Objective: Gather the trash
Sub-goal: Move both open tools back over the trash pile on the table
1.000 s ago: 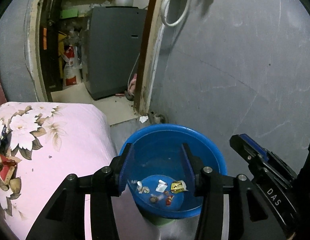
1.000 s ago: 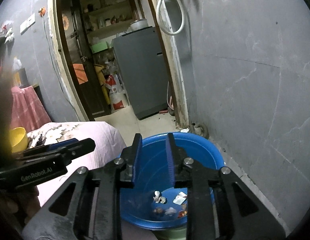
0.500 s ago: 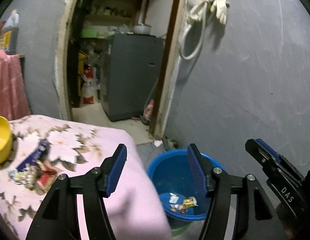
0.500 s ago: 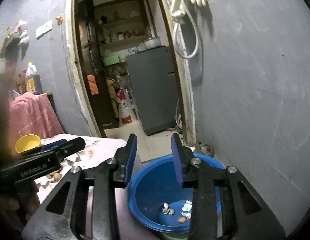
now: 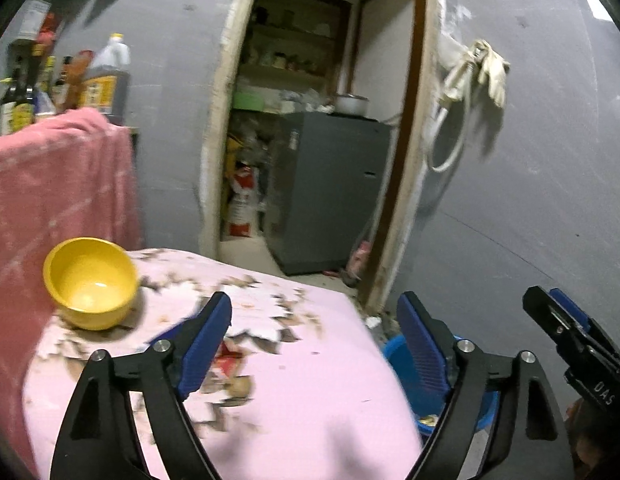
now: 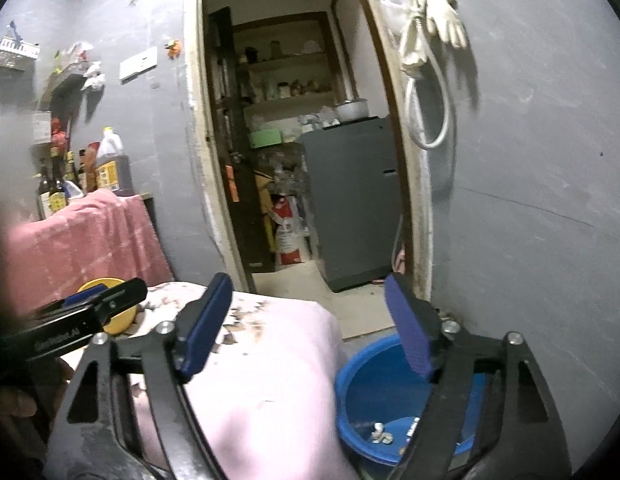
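Trash left to pick: scraps (image 5: 230, 376) lying on my pink floral cloth (image 5: 310, 400), lower centre-left of the left wrist frame, just beside and partly behind the left finger of my left gripper (image 5: 314, 344). Red and tan bits; blur stops me naming them.
Trash already in: small pieces (image 6: 380, 436) at the bottom of the blue basin (image 6: 350, 376), lower right of the right wrist frame.
Left gripper: wide open, nothing between the pads.
Right gripper (image 6: 310, 324): wide open as well, empty; it sits partly over the basin.
Direction from claw: scraps lie below and a little left of my left gripper's centre line, so I judge a small leftward shift and a descent are needed.
Long axis: I cannot tell, too smeared.
Nearer arm: left, in my judgement; the right points toward the basin side.
Nearby: yellow bowl (image 5: 90, 280), left of frame, apart from the scraps.
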### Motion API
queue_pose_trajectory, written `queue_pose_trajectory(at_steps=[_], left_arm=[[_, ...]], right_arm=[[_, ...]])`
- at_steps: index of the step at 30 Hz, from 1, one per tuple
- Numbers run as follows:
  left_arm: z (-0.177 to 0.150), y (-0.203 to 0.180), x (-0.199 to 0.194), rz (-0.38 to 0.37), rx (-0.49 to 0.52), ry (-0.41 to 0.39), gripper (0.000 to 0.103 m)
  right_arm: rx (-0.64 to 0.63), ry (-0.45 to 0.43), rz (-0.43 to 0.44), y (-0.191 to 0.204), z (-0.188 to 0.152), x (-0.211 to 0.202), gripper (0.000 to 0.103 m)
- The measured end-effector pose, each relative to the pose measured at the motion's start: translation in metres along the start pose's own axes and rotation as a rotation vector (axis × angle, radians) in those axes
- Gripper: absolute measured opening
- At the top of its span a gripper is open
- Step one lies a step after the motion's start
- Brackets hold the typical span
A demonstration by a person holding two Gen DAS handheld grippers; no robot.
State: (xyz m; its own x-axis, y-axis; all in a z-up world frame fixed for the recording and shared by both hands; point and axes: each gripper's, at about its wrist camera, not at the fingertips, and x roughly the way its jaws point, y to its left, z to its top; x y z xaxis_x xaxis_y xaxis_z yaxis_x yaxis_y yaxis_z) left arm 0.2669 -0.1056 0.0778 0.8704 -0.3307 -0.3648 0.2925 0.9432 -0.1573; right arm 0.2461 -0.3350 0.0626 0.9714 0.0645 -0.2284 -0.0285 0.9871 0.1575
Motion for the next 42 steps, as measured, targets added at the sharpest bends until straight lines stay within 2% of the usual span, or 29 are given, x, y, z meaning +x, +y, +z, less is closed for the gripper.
queue_pose_trajectory(at_steps=[4, 6, 9, 19, 30, 35, 42], left_arm=[[-0.003, 0.023, -0.019, 0.054, -0.019, -0.028, 0.09], [-0.005, 0.035, -0.029, 0.079, -0.027, -0.041, 0.091], [-0.008, 0.053, -0.041, 0.126, -0.037, -0.061, 0.099], [-0.027, 0.099, -0.075, 0.247, -0.036, -0.131, 0.1], [-0.048, 0.125, -0.073, 0.306, -0.017, -0.134, 0.1], [-0.052, 0.136, -0.059, 0.309, -0.018, -0.102, 0.1], [-0.056, 0.15, -0.025, 0.295, -0.019, 0.025, 0.1]], right_arm=[[-0.016, -0.008, 0.031, 0.023, 0.0, 0.001, 0.103], [-0.028, -0.012, 0.047, 0.036, -0.001, 0.002, 0.103], [-0.045, -0.028, 0.072, 0.051, -0.003, 0.001, 0.103], [-0.109, -0.051, 0.173, 0.1, -0.015, 0.003, 0.103], [-0.21, -0.032, 0.239, 0.134, -0.033, 0.022, 0.103], [-0.251, 0.009, 0.256, 0.143, -0.044, 0.041, 0.103], [-0.267, 0.141, 0.257, 0.145, -0.056, 0.079, 0.103]])
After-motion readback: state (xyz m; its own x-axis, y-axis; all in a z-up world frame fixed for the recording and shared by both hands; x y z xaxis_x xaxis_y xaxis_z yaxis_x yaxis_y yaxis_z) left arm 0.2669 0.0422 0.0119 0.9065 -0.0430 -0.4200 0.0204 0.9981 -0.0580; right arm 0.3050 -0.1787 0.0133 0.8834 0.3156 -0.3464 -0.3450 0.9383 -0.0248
